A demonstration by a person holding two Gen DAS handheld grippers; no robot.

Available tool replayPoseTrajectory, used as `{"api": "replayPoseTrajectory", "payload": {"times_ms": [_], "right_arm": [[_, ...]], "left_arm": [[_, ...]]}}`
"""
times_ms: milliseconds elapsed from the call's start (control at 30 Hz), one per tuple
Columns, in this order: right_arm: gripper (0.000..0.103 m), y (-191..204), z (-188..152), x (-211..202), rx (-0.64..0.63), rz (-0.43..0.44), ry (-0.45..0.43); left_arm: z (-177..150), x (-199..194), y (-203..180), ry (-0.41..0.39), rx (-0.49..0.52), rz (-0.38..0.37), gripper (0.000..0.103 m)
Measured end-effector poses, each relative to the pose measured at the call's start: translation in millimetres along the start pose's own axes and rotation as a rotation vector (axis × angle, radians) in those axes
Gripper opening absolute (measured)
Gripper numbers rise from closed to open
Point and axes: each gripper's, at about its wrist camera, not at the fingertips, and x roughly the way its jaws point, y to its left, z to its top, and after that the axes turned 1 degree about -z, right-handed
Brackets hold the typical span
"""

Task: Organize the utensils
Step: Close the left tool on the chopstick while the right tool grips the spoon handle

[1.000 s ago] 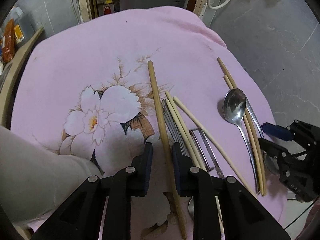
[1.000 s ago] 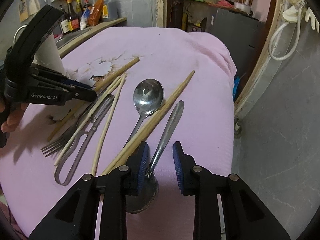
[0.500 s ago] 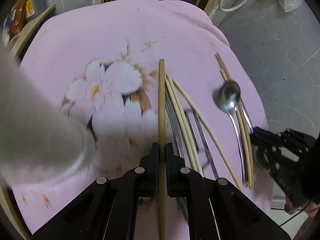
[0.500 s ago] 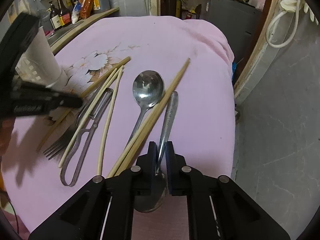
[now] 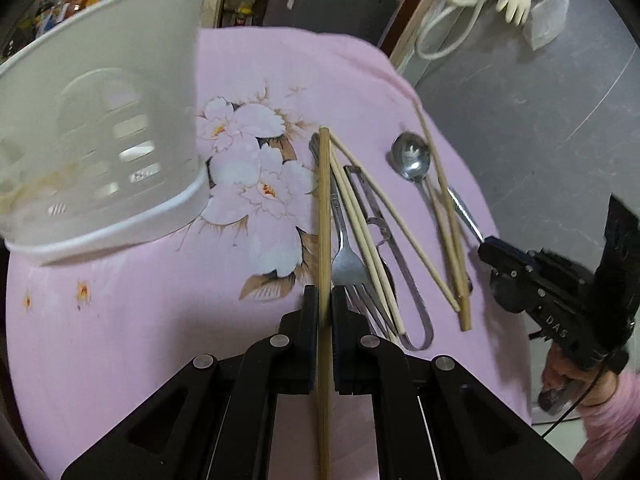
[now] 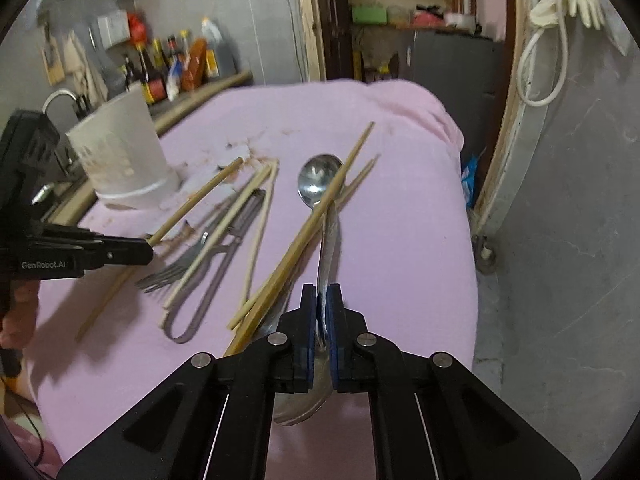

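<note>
My left gripper (image 5: 324, 300) is shut on a wooden chopstick (image 5: 324, 216) and holds it lifted over the pink cloth (image 5: 160, 320). It also shows in the right wrist view (image 6: 192, 204). My right gripper (image 6: 323, 300) is shut on the handle of a steel spoon (image 6: 330, 248), raised off the cloth, with a chopstick (image 6: 316, 220) resting across it. A white perforated utensil holder (image 5: 96, 128) stands at the left. On the cloth lie a fork (image 5: 346, 256), a peeler (image 5: 388, 248), more chopsticks (image 5: 360, 216) and a second spoon (image 5: 412, 160).
The cloth-covered table ends at the right over a grey floor (image 5: 540, 120). Sauce bottles (image 6: 172, 68) line a counter behind the holder. A hose and gloves (image 6: 560, 8) hang at the far right by a door frame.
Both grippers closed, the left on the chopstick and the right on the spoon handle, and both lifted. The left gripper moved back, bringing the white holder into its view.
</note>
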Motion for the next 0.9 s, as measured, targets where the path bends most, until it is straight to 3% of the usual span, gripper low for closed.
{"api": "replayPoseTrajectory", "payload": {"times_ms": [100,233,367,500,600,767,900], "right_arm": [[0.003,6,-8,-7,-0.009,0.003,-0.039],[0.003,14,-13,-17,-0.034,-0.009,-0.055],[0.004,18,-13,-11,-0.052,-0.033,-0.008],[0.017,13,-11,11,-0.049,-0.050,0.068],[0.021,18,-6,19,-0.097,-0.063,0.097],[0.018,20,9,34,-0.136,-0.087,0.164],[0.005,11,16,37,-0.122,-0.078,0.232]], "left_arm": [[-5,-9,-6,-0.061,0.024,0.000,0.004],[-11,-11,-10,-0.084,0.034,-0.006,0.004],[-15,-10,-9,-0.077,0.029,-0.002,0.004],[-20,-19,3,-0.063,-0.003,-0.008,0.004],[-21,-17,7,-0.047,-0.013,-0.011,0.004],[-18,-20,11,-0.020,0.005,-0.007,0.004],[-15,-18,12,0.035,0.044,0.003,0.005]]}}
